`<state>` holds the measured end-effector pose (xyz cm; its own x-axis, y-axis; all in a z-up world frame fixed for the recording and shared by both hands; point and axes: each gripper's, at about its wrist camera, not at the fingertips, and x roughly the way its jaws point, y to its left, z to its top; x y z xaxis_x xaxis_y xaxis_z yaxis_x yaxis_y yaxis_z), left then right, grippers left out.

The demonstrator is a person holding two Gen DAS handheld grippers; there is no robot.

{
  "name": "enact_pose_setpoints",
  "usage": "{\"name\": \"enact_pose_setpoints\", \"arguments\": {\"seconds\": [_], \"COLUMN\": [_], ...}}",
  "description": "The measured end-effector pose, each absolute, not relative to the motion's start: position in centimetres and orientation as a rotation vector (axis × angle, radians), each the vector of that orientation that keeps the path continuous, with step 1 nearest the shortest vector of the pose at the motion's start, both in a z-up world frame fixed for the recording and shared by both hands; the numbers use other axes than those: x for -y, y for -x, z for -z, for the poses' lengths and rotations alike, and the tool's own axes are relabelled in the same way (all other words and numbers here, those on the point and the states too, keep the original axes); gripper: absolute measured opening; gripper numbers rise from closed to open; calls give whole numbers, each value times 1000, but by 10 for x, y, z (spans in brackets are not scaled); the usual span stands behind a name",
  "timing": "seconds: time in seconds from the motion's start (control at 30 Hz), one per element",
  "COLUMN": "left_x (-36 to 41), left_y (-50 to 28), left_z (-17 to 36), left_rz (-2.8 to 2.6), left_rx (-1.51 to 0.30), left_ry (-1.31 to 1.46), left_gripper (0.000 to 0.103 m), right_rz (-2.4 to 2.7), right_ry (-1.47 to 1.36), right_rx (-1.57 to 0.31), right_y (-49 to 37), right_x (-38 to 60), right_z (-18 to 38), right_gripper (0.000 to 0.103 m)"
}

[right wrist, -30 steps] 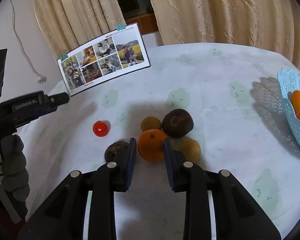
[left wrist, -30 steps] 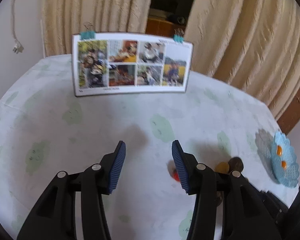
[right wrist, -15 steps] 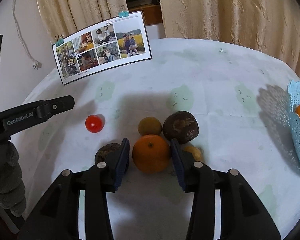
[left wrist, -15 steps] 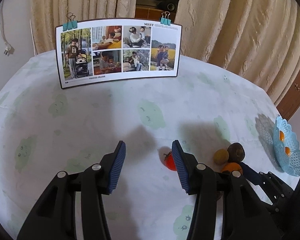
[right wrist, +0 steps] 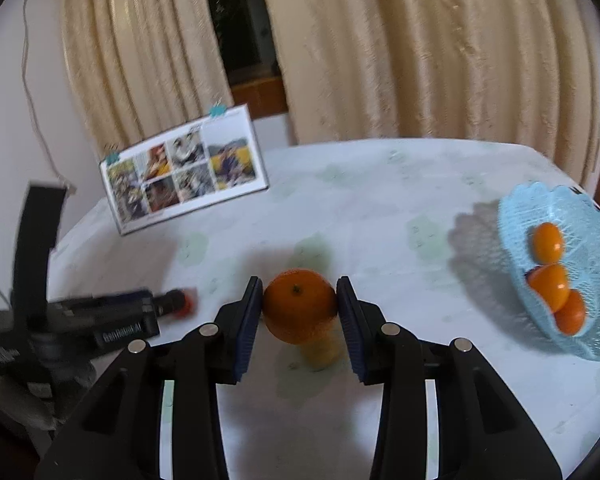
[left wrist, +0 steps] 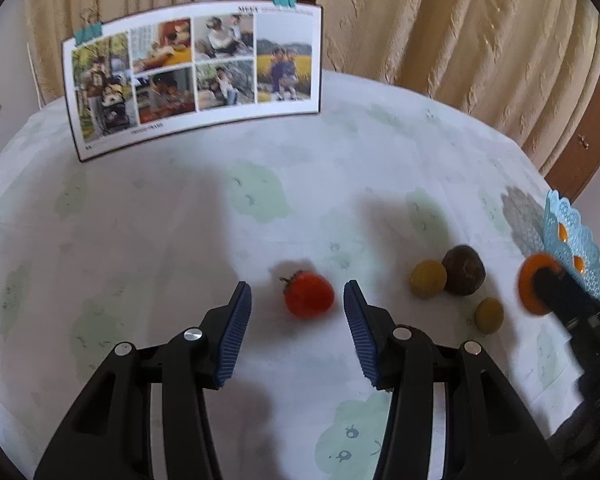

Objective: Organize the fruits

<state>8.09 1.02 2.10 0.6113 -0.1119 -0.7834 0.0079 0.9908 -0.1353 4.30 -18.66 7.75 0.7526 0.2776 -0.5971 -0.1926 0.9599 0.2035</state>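
Note:
My right gripper (right wrist: pixel 299 310) is shut on an orange (right wrist: pixel 299 305) and holds it above the table, left of the light blue basket (right wrist: pixel 548 200). The basket holds three small oranges (right wrist: pixel 550 284). The held orange also shows in the left wrist view (left wrist: pixel 534 280), in front of the basket (left wrist: pixel 568 220). My left gripper (left wrist: pixel 298 300) is open, with a red tomato (left wrist: pixel 309 294) on the table between its fingertips. Two yellow-green fruits (left wrist: pixel 428 279) (left wrist: pixel 489 315) and a dark brown fruit (left wrist: pixel 463 269) lie to its right.
A photo collage card (left wrist: pixel 196 76) stands upright at the back of the round table (left wrist: pixel 140 240). Beige curtains (right wrist: pixel 420 60) hang behind. A yellow fruit (right wrist: pixel 320 350) lies under the held orange. My left gripper's body (right wrist: pixel 80 328) is at the left.
My right gripper has closed on the orange and lifted it off the table toward the basket. My left gripper has moved so the tomato sits between its open fingers.

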Motion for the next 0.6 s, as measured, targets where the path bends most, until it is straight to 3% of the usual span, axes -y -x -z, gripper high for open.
{"name": "enact_pose_setpoints", "arguments": {"seconds": [0.17, 0.33, 0.6], "left_x": [-7, -6, -1], "left_y": [-87, -88, -79], "left_z": [-11, -11, -26], "left_rz": [71, 87, 65], "left_rx": [-920, -910, -850], "left_ry": [111, 112, 85], "left_gripper": [46, 28, 28], "right_rz": [-225, -181, -40], "right_ry": [-178, -205, -255], "right_rx": [-638, -596, -505], "right_y": [-40, -35, -23], "right_x": [207, 226, 270], "right_z": [-84, -90, -99], "right_gripper": [40, 40, 40]}}
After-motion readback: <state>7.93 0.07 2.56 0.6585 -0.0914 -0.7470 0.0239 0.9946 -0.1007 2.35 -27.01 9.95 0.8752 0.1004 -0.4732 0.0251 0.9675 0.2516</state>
